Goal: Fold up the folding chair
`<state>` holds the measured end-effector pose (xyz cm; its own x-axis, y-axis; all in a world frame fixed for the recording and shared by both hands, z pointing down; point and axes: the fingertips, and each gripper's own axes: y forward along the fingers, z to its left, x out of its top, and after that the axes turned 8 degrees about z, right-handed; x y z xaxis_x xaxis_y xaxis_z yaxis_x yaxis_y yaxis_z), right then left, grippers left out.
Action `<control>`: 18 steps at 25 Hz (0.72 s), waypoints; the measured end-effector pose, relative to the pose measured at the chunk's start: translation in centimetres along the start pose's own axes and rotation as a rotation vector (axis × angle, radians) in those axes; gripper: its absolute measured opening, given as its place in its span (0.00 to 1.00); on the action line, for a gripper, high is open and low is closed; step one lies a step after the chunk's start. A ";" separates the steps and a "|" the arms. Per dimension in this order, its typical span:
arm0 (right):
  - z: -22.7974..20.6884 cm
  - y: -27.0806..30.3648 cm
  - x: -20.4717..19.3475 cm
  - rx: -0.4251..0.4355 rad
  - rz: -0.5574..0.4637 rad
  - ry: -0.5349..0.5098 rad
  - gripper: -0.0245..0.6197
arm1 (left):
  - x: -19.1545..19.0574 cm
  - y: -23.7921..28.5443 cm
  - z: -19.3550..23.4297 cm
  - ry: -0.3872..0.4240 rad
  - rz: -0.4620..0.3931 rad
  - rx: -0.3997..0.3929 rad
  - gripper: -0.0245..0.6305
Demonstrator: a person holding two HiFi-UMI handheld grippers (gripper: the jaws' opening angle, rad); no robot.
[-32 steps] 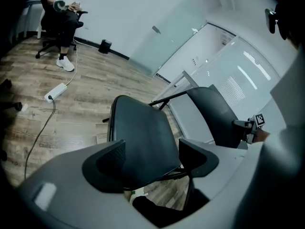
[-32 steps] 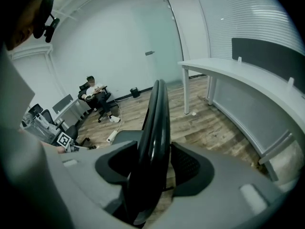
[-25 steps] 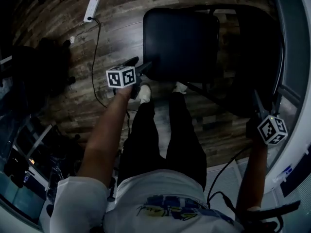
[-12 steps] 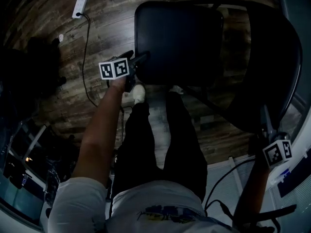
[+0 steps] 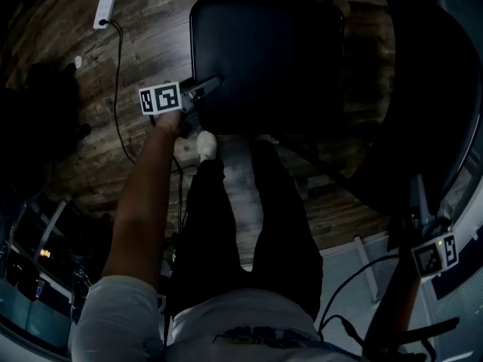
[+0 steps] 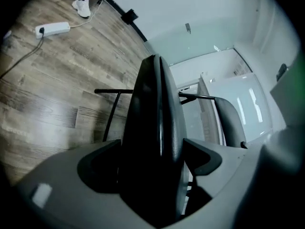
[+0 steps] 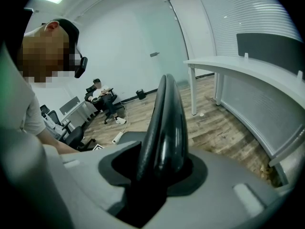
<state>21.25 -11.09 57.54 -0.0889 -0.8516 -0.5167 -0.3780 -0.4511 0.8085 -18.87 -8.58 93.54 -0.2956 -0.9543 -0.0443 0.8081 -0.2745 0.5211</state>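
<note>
1. The folding chair (image 5: 332, 89) stands opened out on the wooden floor (image 5: 98, 127), just ahead of the person's shoes (image 5: 204, 143). Its seat (image 5: 264, 51) fills the top middle of the head view, and its backrest (image 5: 434, 111) arches down the right side.
2. The left gripper (image 5: 213, 85) is at the seat's near left corner. In the left gripper view the seat's edge runs between the jaws. They are spread wide and have just been opening, with a dark gap on each side of the padding.
3. The right gripper (image 5: 419, 202) is at the lower right, on the near end of the backrest. Its jaws have just been closing and pinch the backrest's thin edge, which fills the slot in the right gripper view.
4. There is one chair, and there are two grippers, each with one marker cube (image 5: 159, 98). One power strip (image 5: 105, 7) lies on the floor with one cable (image 5: 115, 89) trailing from it. Two pale shoes show.
5. The seat is black, padded and roughly square with rounded corners, and a seam runs along its edge. The frame tubes (image 6: 107, 113) are thin and black. The backrest is dark, glossy and curved.
</note>
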 end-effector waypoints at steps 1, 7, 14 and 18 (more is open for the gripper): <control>0.0 0.0 0.0 0.001 -0.004 0.003 0.28 | -0.1 0.2 -0.1 -0.011 0.001 -0.032 0.68; -0.1 -0.3 0.2 -0.010 -0.015 0.011 0.28 | -0.6 1.3 -0.9 -0.043 0.078 -0.174 0.66; -0.2 0.0 0.2 -0.013 -0.009 0.012 0.25 | -1.1 1.3 -1.8 0.020 0.136 -0.215 0.53; 1.0 -0.2 0.7 -0.012 -0.010 -0.001 0.23 | -0.7 0.9 -2.7 0.027 0.150 -0.199 0.51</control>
<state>20.30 -11.29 56.75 -0.0856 -0.8466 -0.5252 -0.3679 -0.4631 0.8064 -16.55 -8.53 91.75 -0.1533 -0.9882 -0.0033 0.9272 -0.1450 0.3454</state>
